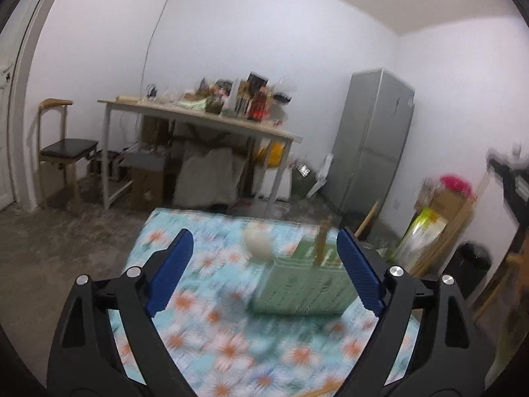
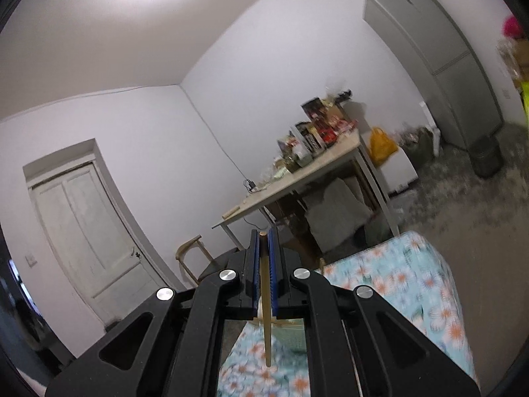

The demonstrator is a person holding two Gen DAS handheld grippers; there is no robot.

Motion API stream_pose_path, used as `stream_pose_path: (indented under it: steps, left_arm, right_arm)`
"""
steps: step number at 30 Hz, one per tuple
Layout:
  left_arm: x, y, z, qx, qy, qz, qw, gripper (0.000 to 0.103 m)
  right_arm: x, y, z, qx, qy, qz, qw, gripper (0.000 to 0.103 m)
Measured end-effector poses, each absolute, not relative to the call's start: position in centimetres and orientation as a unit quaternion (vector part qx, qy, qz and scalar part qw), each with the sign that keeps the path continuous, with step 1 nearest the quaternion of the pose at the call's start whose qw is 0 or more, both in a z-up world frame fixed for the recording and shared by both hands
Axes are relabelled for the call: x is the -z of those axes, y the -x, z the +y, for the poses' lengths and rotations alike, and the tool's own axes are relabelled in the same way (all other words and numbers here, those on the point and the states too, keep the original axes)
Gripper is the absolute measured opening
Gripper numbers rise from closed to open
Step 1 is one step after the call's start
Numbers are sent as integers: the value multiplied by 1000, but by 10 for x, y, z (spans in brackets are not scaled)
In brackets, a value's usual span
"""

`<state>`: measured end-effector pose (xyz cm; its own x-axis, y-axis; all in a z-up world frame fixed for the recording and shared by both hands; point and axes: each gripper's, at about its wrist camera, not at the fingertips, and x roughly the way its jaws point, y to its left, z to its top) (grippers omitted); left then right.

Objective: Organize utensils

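In the left wrist view a green slotted utensil holder (image 1: 302, 289) stands on the floral tablecloth (image 1: 205, 258), with a wooden utensil (image 1: 321, 243) sticking up out of it and a white rounded spoon-like object (image 1: 259, 240) just behind its left side. My left gripper (image 1: 264, 264) is open and empty, its blue pads either side of the holder's near left part. My right gripper (image 2: 264, 241) is shut on a wooden chopstick (image 2: 265, 297), which runs back between the pads and hangs down over the green holder (image 2: 291, 334) and cloth.
A cluttered light wooden table (image 1: 198, 115) stands against the far wall with boxes and bags beneath it. A chair (image 1: 62, 149) is at its left, a grey fridge (image 1: 373, 139) at its right. Boxes and sticks (image 1: 439, 211) lean at the right. A white door (image 2: 86, 228) shows in the right wrist view.
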<state>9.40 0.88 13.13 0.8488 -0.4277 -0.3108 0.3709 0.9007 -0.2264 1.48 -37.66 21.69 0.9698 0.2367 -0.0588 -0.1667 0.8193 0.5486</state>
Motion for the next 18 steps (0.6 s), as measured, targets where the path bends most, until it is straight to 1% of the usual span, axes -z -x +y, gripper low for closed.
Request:
stream_pose_path:
  steps: [5,10,14,18]
  left_arm:
    - [-92,-73,32,179,60,229,955,88]
    - [-57,-52,48,163,68,271,946,89]
    - [-40,-50,53,154,76,299,939,89]
    - [-34,-51,48,171,86,312,931,89]
  right_arm:
    - [-234,-54,-370,-106,-262,58,958,5]
    - [-238,-96,-360,-86,-234,65,966,5]
    - [-220,-123,-344,-66,-205,84,973,5]
    - [-182,-141,-320,-44,-161,114,979,6]
